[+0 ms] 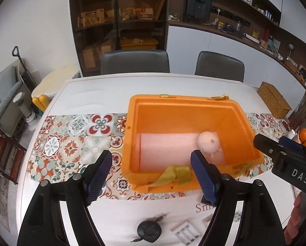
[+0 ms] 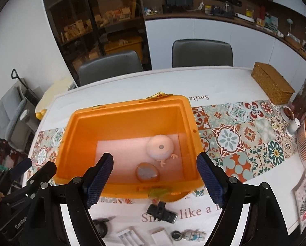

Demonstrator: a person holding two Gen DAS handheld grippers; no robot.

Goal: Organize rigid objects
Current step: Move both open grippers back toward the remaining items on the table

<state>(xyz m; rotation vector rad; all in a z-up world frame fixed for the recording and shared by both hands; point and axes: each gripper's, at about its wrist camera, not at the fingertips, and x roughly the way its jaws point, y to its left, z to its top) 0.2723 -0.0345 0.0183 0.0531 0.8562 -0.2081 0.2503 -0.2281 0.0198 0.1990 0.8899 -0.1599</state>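
The open bin (image 2: pixel 128 127) stands on the patterned runner (image 2: pixel 245 139) in the middle of the table (image 2: pixel 214 82). In the bin, a round toy (image 2: pixel 160 146) lies toward its right wall, with a flat oval piece (image 2: pixel 147 172) just in front of it. In front of the bin, on the table, lie a black clip (image 2: pixel 162 211), a battery holder (image 2: pixel 130 237), a round black reel (image 1: pixel 148 230) and a keychain figure (image 2: pixel 190 235). Behind and right of the bin stands a woven box (image 2: pixel 273 84); two chairs (image 2: pixel 202 53) stand behind the table.

White table (image 2: pixel 224 82) bears a tiled runner (image 2: pixel 245 139) — on it an orange bin (image 2: pixel 130 119), a wicker box (image 2: pixel 273 83) beside
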